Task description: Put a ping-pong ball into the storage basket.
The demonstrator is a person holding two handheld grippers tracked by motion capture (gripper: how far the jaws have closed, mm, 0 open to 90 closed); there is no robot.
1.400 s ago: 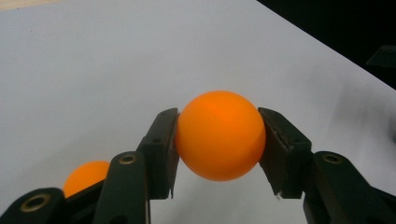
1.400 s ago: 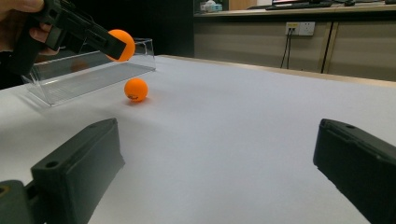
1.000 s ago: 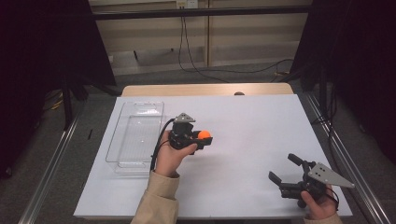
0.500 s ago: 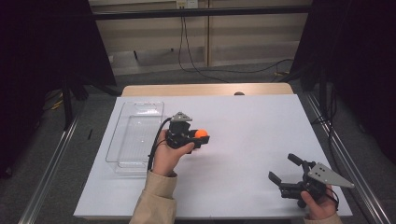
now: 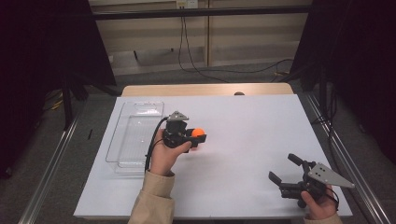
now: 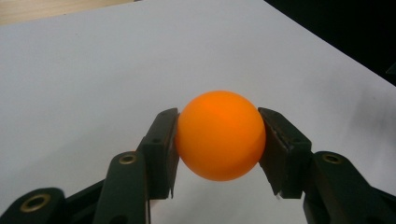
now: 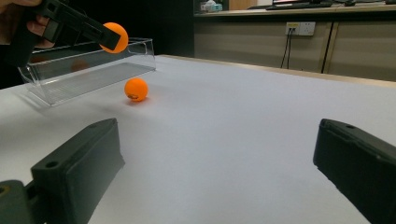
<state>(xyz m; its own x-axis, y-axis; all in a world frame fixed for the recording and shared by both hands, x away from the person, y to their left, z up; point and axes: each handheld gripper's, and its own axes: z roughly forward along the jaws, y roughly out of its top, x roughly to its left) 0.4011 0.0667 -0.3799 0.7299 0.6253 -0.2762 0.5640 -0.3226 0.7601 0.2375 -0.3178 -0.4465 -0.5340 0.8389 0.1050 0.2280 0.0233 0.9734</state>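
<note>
- Left gripper [image 5: 200,136]: clamped on round orange ball [image 6: 220,135], held above white table [image 5: 252,126], beside clear plastic tray [image 5: 135,135].
- Right gripper [image 5: 285,170]: jaws spread wide, holding nothing.
- Second orange ball [image 7: 136,89]: resting on table near tray.

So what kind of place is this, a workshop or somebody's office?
Probably a lab or test bench rather than an office: a white table flanked by dark curtains, cables trailing over the floor, and a hand-held left gripper holding an orange ball near a clear tray.
</note>
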